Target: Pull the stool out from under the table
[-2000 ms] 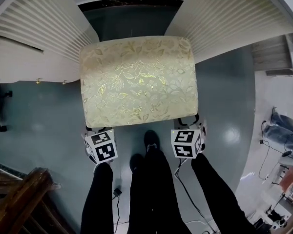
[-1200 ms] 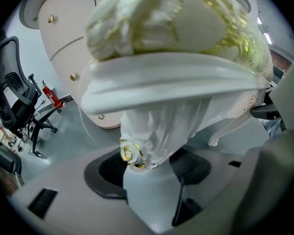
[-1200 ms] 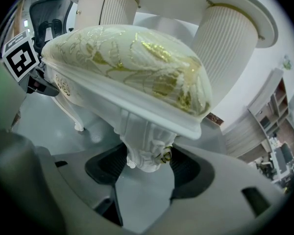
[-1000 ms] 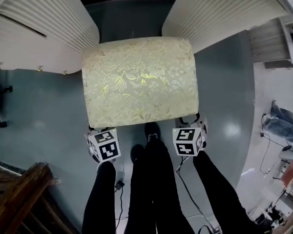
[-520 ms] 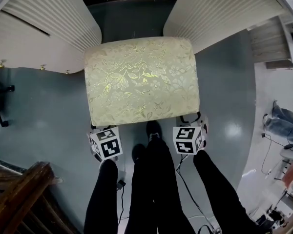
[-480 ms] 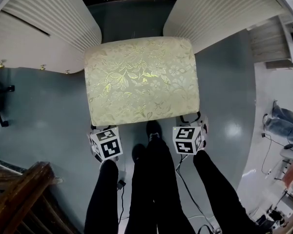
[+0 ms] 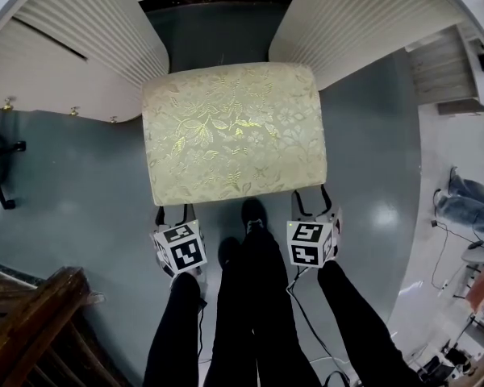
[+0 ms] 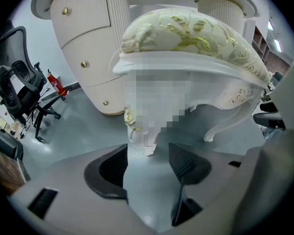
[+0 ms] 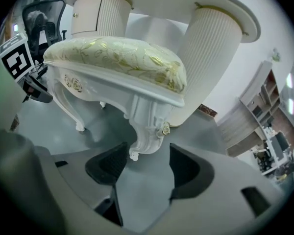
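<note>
While agape, left claw [image 8: 148, 155] near stool [image 8: 186, 33]

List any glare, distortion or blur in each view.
Head view: wide-angle bending curves the table pedestals; a glare patch sits on the floor. Left gripper view: a mosaic patch masks part of the stool. Right gripper view: dark rounded corners, sharp centre.

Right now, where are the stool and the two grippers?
stool [image 7: 235, 131], head view, middle of the seat cushion.
left gripper [image 7: 175, 214], head view, midway between its open jaws.
right gripper [image 7: 312, 205], head view, midway between its open jaws.
</note>
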The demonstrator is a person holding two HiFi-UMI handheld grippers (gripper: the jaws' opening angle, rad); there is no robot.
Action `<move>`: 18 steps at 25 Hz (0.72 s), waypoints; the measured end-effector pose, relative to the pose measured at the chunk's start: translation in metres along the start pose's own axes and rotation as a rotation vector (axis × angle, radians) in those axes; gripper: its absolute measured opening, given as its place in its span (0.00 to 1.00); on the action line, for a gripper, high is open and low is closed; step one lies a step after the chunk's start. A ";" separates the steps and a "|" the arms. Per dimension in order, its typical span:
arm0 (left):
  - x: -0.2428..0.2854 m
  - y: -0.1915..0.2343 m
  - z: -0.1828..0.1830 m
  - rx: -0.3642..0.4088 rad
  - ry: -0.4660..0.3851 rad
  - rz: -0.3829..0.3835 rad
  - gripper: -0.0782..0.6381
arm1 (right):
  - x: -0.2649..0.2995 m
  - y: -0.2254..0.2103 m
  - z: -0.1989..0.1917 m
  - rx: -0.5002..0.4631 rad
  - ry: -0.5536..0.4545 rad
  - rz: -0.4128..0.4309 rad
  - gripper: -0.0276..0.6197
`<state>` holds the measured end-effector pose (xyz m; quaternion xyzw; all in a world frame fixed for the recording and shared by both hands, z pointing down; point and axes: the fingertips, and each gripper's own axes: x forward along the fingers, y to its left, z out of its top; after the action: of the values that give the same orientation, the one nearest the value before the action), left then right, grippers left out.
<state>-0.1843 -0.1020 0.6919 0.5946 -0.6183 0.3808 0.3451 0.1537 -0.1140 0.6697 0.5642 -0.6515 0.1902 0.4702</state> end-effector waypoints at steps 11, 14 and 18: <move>-0.039 -0.005 0.002 -0.002 -0.006 -0.043 0.30 | -0.045 0.007 0.018 0.066 -0.015 -0.014 0.21; -0.053 -0.006 0.008 -0.019 -0.023 -0.059 0.14 | -0.057 -0.001 0.024 0.095 -0.023 -0.036 0.06; -0.067 -0.011 0.014 -0.032 -0.023 -0.102 0.12 | -0.068 -0.001 0.033 0.154 -0.014 0.006 0.05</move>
<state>-0.1694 -0.0828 0.6270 0.6241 -0.5970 0.3461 0.3665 0.1357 -0.1026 0.5973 0.5981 -0.6398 0.2369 0.4204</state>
